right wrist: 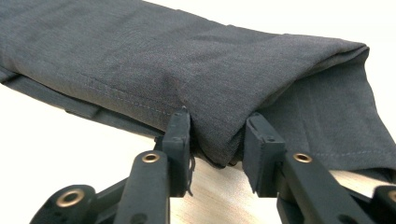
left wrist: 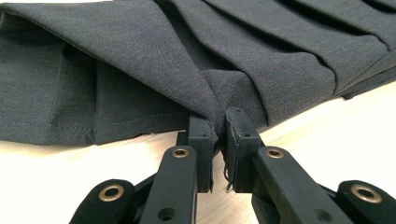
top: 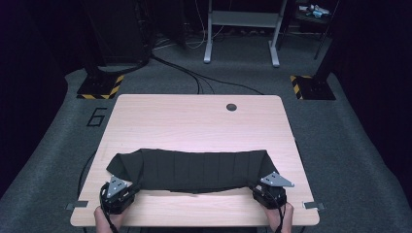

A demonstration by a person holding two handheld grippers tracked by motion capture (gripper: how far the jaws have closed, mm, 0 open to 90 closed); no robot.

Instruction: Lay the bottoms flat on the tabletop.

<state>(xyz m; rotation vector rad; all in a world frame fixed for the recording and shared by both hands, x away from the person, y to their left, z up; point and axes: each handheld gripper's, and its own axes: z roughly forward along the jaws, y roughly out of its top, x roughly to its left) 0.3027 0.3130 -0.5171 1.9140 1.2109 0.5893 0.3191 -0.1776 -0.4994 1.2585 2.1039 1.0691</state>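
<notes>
A dark grey pleated cloth (top: pixel 194 170) lies stretched from side to side across the near part of the light wooden table (top: pixel 194 121). My left gripper (top: pixel 127 188) holds its near left corner. In the left gripper view the jaws (left wrist: pixel 219 128) are pinched tight on a gathered point of the cloth (left wrist: pixel 261 60). My right gripper (top: pixel 260 188) is at the near right corner. In the right gripper view its jaws (right wrist: pixel 217 137) stand wider, pressed on both sides of a thick folded edge of the cloth (right wrist: pixel 187 60), which is raised slightly off the table.
A round cable hole (top: pixel 231 107) sits near the table's far edge. Beyond the table are grey carpet, floor cables (top: pixel 194 77), two hazard-striped stand bases (top: pixel 99 87) and a white desk frame (top: pixel 243 29). A person's hands (top: pixel 104 218) come in at the table's near edge.
</notes>
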